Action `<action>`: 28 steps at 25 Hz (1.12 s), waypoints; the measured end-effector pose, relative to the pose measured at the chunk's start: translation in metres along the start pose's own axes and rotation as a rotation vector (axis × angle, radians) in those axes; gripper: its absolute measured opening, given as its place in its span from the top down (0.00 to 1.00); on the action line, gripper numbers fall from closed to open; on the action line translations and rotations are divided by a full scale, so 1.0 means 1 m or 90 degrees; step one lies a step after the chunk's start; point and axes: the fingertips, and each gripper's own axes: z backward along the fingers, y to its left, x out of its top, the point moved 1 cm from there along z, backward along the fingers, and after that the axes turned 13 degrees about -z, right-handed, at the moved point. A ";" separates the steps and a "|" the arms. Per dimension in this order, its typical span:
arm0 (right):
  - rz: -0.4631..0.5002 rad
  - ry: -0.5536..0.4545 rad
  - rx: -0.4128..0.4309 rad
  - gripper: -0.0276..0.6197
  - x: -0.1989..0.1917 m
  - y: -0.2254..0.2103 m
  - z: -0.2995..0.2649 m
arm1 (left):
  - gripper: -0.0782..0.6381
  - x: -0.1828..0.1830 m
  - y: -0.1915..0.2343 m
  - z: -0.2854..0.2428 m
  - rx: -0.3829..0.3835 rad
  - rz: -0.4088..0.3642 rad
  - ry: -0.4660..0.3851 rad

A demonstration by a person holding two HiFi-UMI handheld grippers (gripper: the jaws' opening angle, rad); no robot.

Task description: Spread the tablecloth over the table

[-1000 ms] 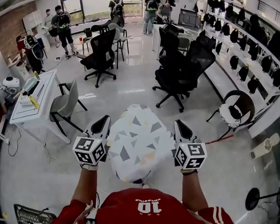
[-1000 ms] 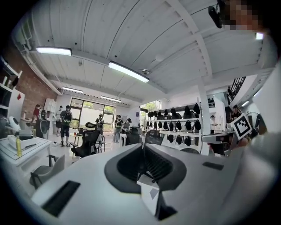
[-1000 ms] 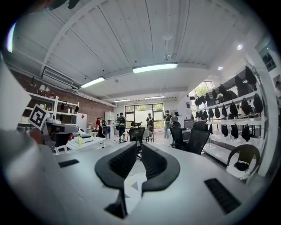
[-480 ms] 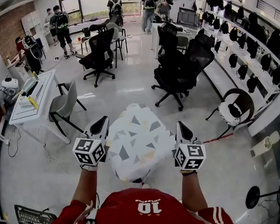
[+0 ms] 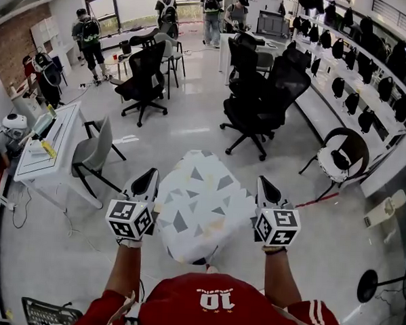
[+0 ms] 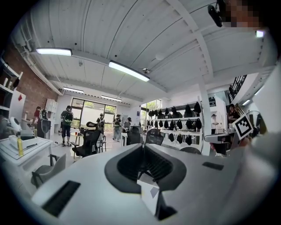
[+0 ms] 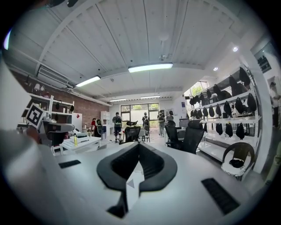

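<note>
A white tablecloth [image 5: 201, 206] with grey triangles is stretched in the air between my two grippers, in front of my chest and above the floor. My left gripper [image 5: 148, 181] is shut on the cloth's left edge. In the left gripper view a corner of cloth [image 6: 149, 197] sticks out below the closed jaws of my left gripper [image 6: 142, 148]. My right gripper [image 5: 264, 187] is shut on the right edge. The right gripper view shows a strip of cloth [image 7: 131, 188] pinched between the jaws of my right gripper [image 7: 138, 145]. Both grippers point level, away from me.
A white desk [image 5: 51, 144] with a grey chair [image 5: 95, 153] stands at the left. Black office chairs [image 5: 260, 100] fill the middle of the room ahead. A round chair [image 5: 340, 159] and shelves of black bags [image 5: 356, 85] line the right. Several people [image 5: 91, 34] stand at the back.
The cloth's near edge has lifted a little and its right side sits tighter at the right gripper. Both hands stay almost where they were.
</note>
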 end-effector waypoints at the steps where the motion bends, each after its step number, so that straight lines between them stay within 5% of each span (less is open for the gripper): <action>1: 0.000 -0.001 0.001 0.93 0.001 0.000 0.000 | 0.86 0.001 0.000 0.000 0.000 -0.001 0.000; 28: 0.003 -0.009 -0.006 0.93 0.005 -0.013 0.010 | 0.86 0.004 -0.014 -0.005 -0.011 -0.005 -0.004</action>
